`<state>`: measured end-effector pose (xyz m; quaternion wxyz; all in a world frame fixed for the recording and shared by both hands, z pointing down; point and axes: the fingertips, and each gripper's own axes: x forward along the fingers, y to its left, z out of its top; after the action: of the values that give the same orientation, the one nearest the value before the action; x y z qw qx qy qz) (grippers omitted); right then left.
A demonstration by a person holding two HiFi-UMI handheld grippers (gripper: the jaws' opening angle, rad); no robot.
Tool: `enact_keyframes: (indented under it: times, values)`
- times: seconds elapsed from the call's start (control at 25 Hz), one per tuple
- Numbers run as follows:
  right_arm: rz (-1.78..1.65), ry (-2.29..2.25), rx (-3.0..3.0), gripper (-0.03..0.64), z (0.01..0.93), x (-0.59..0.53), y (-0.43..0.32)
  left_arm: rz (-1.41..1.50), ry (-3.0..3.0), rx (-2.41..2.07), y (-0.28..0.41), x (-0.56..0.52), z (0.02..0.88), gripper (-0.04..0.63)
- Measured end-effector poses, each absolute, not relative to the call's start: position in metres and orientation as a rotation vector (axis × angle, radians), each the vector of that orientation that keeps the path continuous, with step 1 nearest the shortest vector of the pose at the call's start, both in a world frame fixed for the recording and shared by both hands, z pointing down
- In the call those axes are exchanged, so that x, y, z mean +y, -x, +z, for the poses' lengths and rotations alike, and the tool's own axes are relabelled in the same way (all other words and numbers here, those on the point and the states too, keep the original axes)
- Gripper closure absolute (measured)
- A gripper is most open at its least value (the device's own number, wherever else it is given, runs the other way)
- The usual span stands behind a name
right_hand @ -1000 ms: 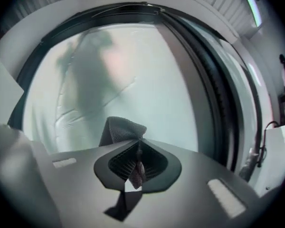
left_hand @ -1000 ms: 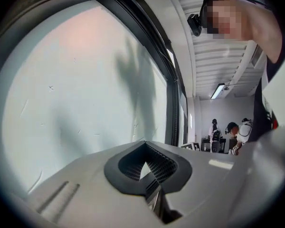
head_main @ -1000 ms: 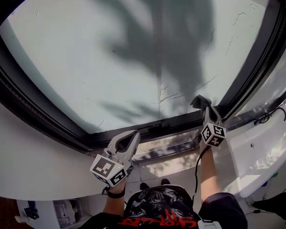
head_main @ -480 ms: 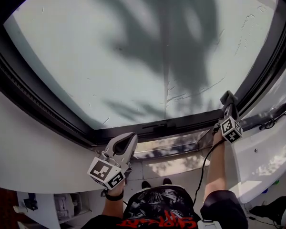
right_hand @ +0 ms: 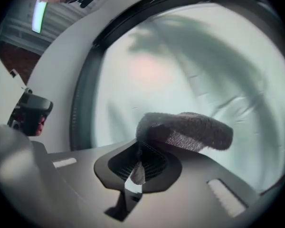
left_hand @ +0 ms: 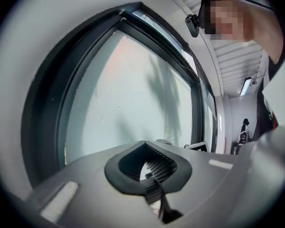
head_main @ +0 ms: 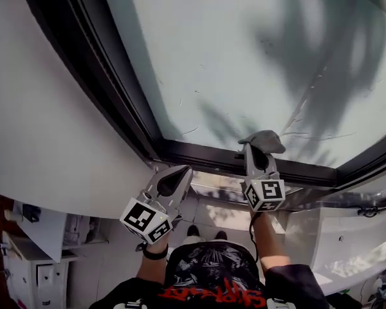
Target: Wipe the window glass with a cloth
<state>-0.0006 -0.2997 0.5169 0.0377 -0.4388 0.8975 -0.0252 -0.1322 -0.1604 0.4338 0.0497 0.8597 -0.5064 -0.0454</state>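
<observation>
To my left a broad white wall [head_main: 45,108] runs up to the dark window frame [head_main: 116,95]. The window glass [head_main: 231,56] is pale and bright with daylight, crossed by a leafy shadow [head_main: 334,63] and fine scratches. Below me is a pale floor [head_main: 116,262], with a white drawer cabinet [head_main: 26,262] at my lower left. A strip light [left_hand: 245,86] glows on the ceiling farther along the room.

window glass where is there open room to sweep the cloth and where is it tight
Open: the wide window glass above and either side of the cloth, bordered on the left by the dark side frame. Tight: along the bottom rail, where the right gripper holds the cloth, with the shut left gripper just below the corner.
</observation>
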Motion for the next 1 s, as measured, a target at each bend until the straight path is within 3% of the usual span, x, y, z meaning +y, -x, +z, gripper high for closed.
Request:
enact_keyframes:
  times: [0.28, 0.44, 0.6, 1.0]
  values:
    - [-0.019, 0.764, 3.130, 0.600, 0.536, -0.241, 0.244, -0.197, -2.473, -1.723, 0.201, -0.116, 0.430, 0.592]
    - [-0.083, 0.693, 3.234, 0.600, 0.573, -0.245, 0.289, -0.216, -2.428, -1.758, 0.209, -0.108, 0.438, 0.592]
    - [-0.160, 0.832, 3.169, 0.600, 0.566, -0.264, 0.247, -0.205, -2.435, -1.746, 0.208, -0.106, 0.435, 0.592]
    - [-0.287, 1.445, 2.765, 0.600, 0.564, -0.320, 0.000, -0.214, -2.609, -1.340, 0.123, -0.161, 0.443, 0.593]
